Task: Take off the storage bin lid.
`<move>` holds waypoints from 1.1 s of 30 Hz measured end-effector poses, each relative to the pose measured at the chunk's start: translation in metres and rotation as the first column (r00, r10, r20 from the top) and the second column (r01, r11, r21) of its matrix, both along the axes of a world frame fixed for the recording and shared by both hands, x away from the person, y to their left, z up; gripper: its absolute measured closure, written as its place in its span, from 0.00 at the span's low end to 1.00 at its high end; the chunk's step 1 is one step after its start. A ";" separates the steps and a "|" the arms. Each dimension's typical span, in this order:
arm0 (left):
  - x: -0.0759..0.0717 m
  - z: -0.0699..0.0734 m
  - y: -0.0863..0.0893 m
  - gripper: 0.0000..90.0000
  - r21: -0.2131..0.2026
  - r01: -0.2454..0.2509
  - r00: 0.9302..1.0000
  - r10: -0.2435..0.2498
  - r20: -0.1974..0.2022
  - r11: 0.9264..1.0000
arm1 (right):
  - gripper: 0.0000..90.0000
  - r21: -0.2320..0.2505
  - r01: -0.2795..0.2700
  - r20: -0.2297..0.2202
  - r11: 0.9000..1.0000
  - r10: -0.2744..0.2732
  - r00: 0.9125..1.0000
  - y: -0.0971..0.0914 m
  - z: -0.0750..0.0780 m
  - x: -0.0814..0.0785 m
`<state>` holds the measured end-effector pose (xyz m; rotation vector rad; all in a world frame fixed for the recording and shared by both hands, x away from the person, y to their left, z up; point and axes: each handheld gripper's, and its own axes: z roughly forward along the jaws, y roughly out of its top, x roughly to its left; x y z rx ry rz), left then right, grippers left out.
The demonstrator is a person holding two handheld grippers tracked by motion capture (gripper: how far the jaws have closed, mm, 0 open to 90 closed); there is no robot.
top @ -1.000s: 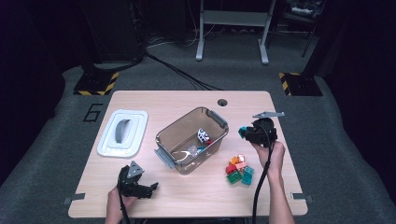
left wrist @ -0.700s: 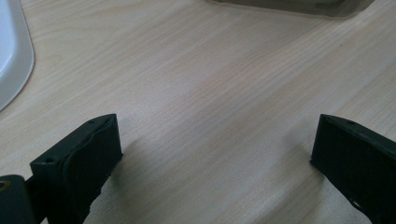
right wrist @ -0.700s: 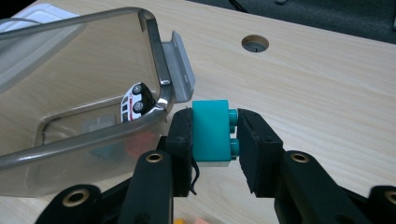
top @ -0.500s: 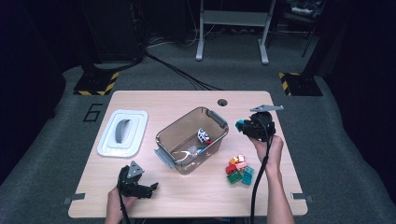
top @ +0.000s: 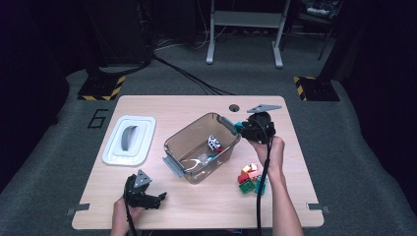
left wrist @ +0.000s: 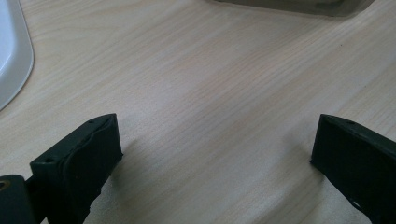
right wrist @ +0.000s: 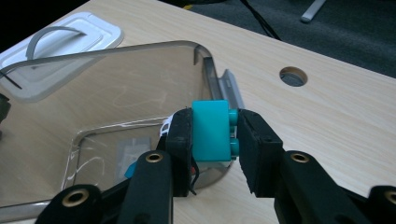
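Observation:
My right gripper (top: 239,128) (right wrist: 212,135) is shut on a teal toy brick (right wrist: 211,131) (top: 238,127) and holds it over the right rim of a clear plastic bin (top: 183,140) (right wrist: 116,60) at mid table. In the bin lie a white-and-black piece (top: 213,142) and some small bits. Several loose bricks (top: 250,177), red, green, yellow and teal, lie on the table right of the bin. At the table's front left my left gripper (top: 158,199) (left wrist: 212,154) rests low over bare wood, open, with nothing between its jaws.
The bin's white lid (top: 129,140) (right wrist: 70,35) (left wrist: 11,51) with a grey handle lies left of the bin. A round cable hole (top: 234,107) (right wrist: 293,76) sits near the table's far edge. Dark floor surrounds the wooden table (top: 196,201).
My right gripper, with the teal brick in it, has risen and moved left from beside the bin to its right rim. The left gripper has stayed put.

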<state>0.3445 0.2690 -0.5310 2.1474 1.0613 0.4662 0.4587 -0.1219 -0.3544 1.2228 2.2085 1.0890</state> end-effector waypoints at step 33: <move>0.000 0.000 0.000 0.02 0.000 0.000 1.000 0.000 0.001 1.000 | 0.42 -0.041 -0.005 -0.065 0.999 0.002 0.998 0.011 -0.023 -0.003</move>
